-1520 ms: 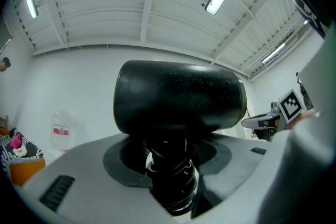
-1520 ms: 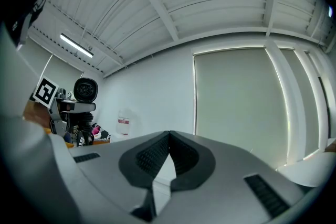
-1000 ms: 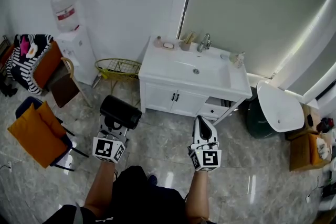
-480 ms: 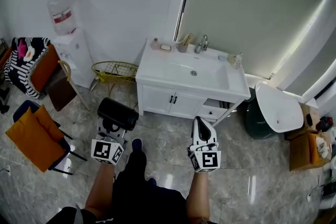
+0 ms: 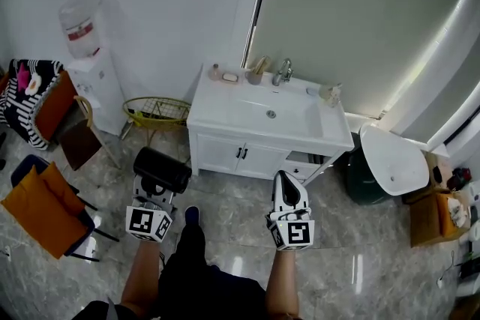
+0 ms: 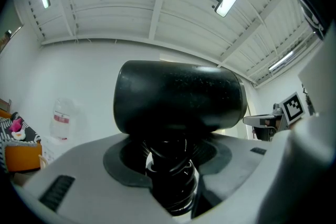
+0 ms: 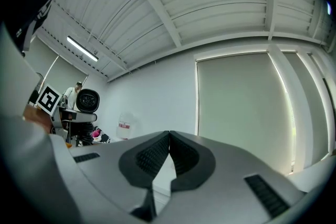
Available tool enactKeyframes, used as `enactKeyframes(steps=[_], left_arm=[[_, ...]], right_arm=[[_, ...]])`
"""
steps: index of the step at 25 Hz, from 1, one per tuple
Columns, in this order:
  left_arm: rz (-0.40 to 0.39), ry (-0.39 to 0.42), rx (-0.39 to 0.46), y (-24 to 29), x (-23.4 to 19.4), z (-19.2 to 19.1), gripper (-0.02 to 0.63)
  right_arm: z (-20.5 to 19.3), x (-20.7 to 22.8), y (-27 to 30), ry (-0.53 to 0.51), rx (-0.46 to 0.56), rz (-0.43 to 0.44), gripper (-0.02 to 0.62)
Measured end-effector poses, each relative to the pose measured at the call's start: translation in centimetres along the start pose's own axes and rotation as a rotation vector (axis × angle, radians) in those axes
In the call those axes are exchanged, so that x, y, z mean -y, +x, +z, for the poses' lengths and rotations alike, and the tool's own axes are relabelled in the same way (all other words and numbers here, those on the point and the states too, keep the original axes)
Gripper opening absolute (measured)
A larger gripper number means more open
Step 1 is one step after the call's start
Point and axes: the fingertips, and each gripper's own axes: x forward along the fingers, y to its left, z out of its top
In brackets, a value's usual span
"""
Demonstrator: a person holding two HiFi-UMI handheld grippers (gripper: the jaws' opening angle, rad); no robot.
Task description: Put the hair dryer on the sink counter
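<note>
A black hair dryer stands with its barrel up over my left gripper, which is shut on its handle. In the left gripper view the barrel fills the middle and the ribbed handle sits clamped between the grey jaws. My right gripper is level with it to the right, shut and empty, its pads meeting. The hair dryer shows small at the left of the right gripper view. The white sink counter stands ahead against the wall, beyond both grippers.
On the counter are a faucet and small toiletries at the back edge. A water dispenser, a yellow wire basket and a chair with an orange cushion stand left. A white round table and dark bin stand right.
The person has stepped toward the vanity, so the room has shifted left and down in the head view. Both grippers travel along, the left still shut on the hair dryer.
</note>
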Motion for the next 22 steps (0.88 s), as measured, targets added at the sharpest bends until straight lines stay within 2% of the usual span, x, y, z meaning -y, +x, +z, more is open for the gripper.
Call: enactKeyframes(steps=[5, 15, 22], left_arm=[[0.004, 0.003, -0.007, 0.8, -0.8, -0.9, 0.224], [-0.003, 0.000, -0.002, 3.6, -2.1, -1.7, 0.223], [0.022, -0.022, -0.003, 6.4, -3.7, -2.7, 0.224]], right_arm=[[-1.0, -0.5, 1.3, -0.010, -0.013, 0.024, 0.029], [-1.7, 1.6, 3.8, -0.010, -0.019, -0.015, 0.029], [-2.5, 2.7, 7.2, -0.028, -0.021, 0.000, 0.029]])
